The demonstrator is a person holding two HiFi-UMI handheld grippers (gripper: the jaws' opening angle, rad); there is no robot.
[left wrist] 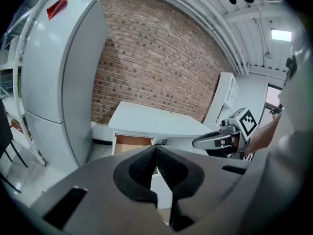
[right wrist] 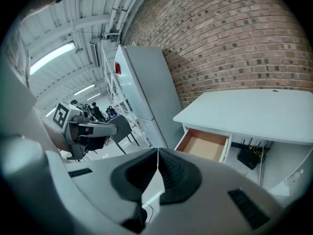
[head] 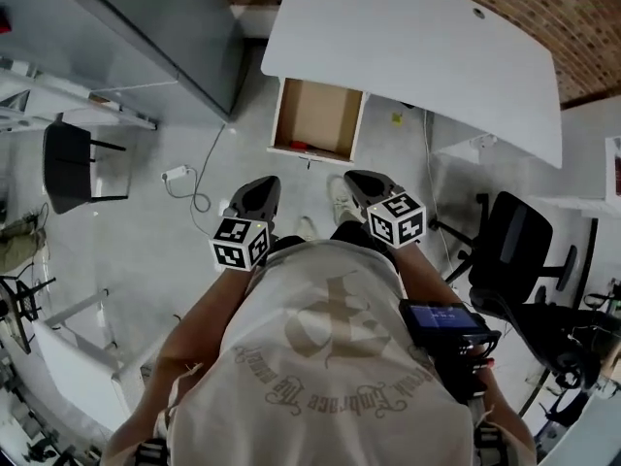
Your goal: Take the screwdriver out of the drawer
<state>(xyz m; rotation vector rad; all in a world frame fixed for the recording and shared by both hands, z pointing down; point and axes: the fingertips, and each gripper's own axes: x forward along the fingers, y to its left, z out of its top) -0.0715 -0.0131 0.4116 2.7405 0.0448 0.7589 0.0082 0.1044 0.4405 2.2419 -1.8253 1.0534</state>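
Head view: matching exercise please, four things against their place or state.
1. white drawer with brown wooden bottom
2. small red object
3. left gripper
4. black swivel office chair

A. jaws together, nothing between them
B. on the floor at the picture's right, beside the white desk
C. pulled open under the desk
D. lying inside the drawer at its front edge

Pairs: 1-C, 2-D, 3-A, 4-B

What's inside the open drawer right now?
Drawer: bare brown bottom, plus a small red object against its front wall. Too small to identify; the gripper views don't show it.
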